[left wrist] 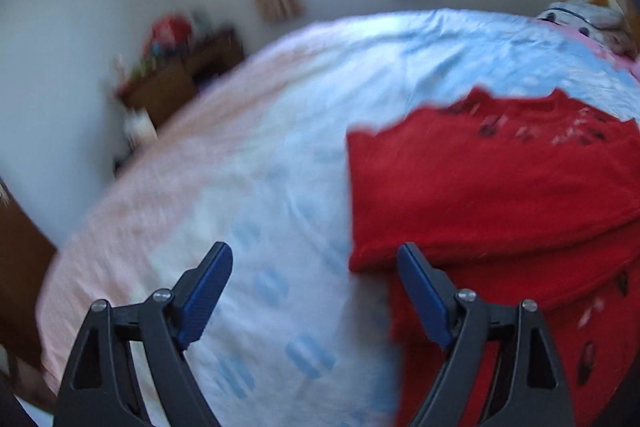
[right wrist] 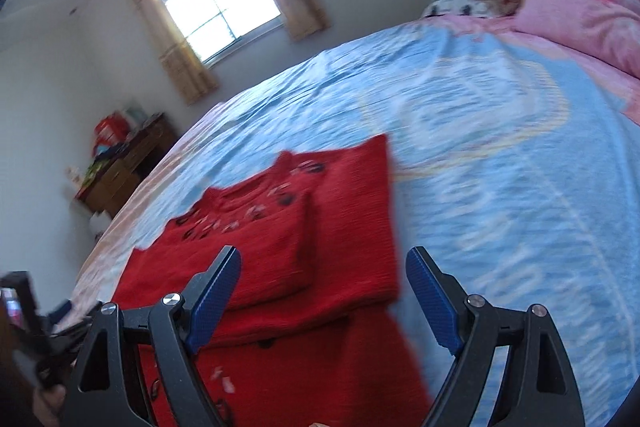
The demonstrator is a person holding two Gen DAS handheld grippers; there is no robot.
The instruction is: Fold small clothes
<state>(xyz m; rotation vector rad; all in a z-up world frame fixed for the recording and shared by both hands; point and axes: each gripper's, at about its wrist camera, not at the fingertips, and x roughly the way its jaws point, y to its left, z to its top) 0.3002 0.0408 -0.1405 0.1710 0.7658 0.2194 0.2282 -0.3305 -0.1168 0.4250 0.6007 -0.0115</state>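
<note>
Red top (right wrist: pixel 280 259) on bed (right wrist: pixel 500 155) (dresser (right wrist: pixel 128 163) nr window (right wrist: pixel 216 3))

One red garment (left wrist: pixel 492 187) — two hand-held grippers (left wrist: pixel 316 259)

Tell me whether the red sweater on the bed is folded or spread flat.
Partly folded. The red sweater has side panels doubled over its front, their edges layered on top; its lower part lies unfolded on the bedspread.

The left gripper (left wrist: pixel 314 277) fills the bottom of its frame, blue-padded fingers (left wrist: pixel 206 297) spread wide apart with nothing between them. The right gripper (right wrist: pixel 322 285) sits likewise at the bottom of its view, fingers (right wrist: pixel 434 301) splayed and gripping nothing.
</note>
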